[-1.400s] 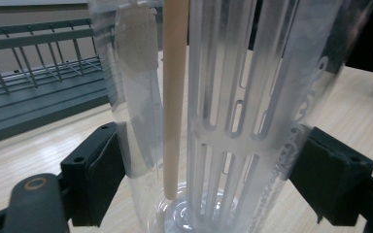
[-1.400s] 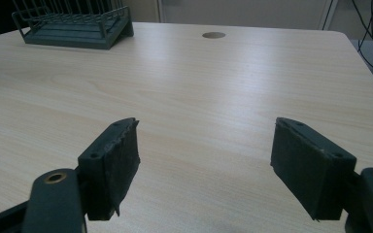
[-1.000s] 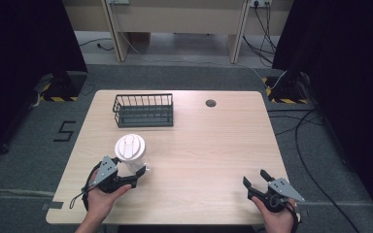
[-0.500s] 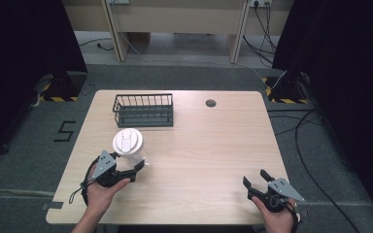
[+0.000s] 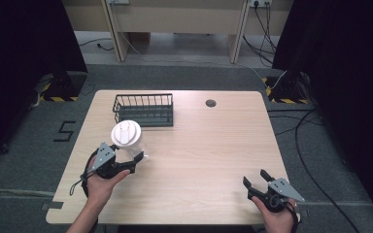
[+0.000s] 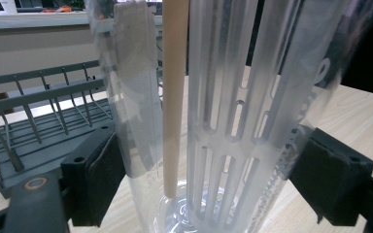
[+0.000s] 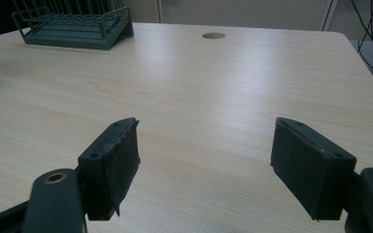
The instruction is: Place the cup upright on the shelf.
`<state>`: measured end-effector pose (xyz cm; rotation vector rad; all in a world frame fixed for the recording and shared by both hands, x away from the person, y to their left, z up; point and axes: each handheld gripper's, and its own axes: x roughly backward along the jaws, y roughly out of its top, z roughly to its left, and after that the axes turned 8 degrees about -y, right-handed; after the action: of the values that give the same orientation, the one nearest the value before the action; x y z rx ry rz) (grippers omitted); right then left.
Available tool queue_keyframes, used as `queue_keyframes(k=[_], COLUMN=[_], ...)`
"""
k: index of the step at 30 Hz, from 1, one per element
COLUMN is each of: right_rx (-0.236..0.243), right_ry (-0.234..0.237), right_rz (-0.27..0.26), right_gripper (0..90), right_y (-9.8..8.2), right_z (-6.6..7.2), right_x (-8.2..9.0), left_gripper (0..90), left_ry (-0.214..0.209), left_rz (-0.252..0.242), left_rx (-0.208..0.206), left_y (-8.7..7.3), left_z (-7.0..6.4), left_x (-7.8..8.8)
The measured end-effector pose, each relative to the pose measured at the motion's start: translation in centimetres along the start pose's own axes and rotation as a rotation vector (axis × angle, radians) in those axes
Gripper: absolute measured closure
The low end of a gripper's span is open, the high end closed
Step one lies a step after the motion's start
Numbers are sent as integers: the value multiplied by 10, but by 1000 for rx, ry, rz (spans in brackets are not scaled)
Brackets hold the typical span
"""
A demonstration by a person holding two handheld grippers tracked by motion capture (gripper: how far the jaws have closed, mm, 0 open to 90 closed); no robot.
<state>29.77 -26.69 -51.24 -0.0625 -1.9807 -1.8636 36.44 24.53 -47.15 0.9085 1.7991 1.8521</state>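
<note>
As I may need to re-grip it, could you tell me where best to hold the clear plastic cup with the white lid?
Grip the clear plastic cup across its straight lower wall from the near side, as the left gripper does; the lid overhangs.

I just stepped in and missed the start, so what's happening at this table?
A person works with a gripper in each hand. The left gripper has its jaws closed on a clear plastic bottle with a white lid, standing upright near the dark wire basket on the light wooden table. The right gripper hangs open at the table's near right corner, holding nothing.
</note>
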Motion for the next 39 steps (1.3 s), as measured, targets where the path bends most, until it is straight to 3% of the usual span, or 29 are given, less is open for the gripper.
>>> queue_keyframes(k=[13,15,23,39], right_rx=[-1,-19,-1,1], right_ry=[0,1,0,-1], right_rz=[0,7,2,5], right_gripper=[264,264,264,264], right_y=[0,0,0,0], right_z=[0,1,0,0], right_x=[0,1,0,0], left_gripper=[178,178,179,180], left_ry=[22,27,38,52], left_rz=[-10,-10,-8,36], left_rx=[-6,-9,-19,-28], left_y=[15,18,24,39], left_z=[13,15,18,29], left_x=[-6,-7,-9,-20])
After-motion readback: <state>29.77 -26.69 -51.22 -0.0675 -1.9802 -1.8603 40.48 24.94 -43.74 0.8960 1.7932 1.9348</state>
